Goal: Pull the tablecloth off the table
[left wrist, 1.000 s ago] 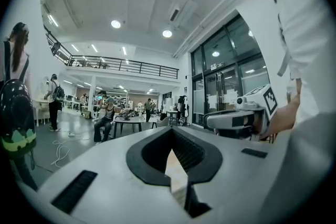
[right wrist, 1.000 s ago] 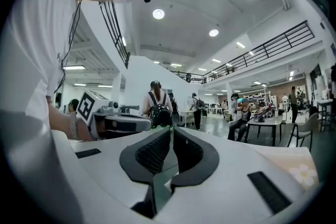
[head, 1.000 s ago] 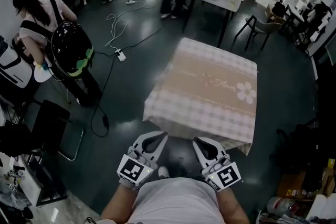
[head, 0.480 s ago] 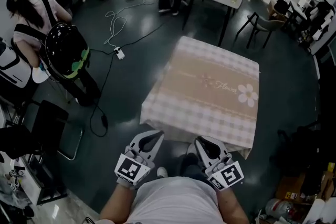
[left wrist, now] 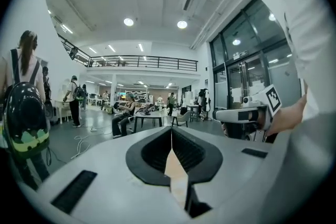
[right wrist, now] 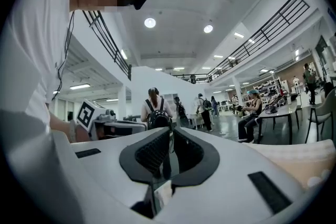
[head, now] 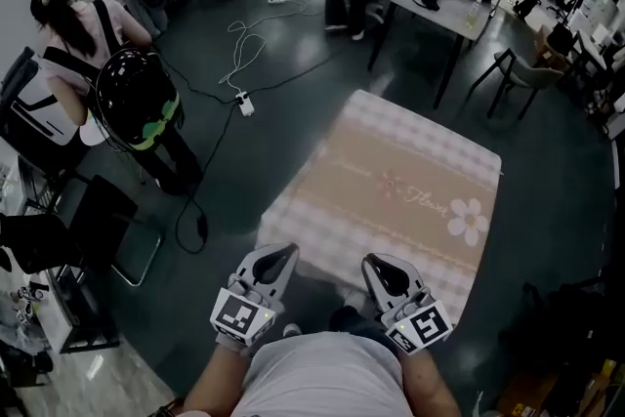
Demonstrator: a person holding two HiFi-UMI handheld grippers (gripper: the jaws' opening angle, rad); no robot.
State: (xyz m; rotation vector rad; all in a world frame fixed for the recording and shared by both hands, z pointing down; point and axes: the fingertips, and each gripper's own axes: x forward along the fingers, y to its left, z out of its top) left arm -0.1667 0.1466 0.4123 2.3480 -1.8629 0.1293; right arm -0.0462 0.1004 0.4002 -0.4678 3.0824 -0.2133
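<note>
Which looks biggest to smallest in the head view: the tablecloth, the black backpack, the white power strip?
1. tablecloth
2. black backpack
3. white power strip
The backpack is worn off the floor, nearer the camera, so it may look oversized.

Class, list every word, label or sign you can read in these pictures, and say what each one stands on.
"Flower", seemingly, in script on the tablecloth.
Left gripper and right gripper: square markers only, no words.
Nothing else is legible.
</note>
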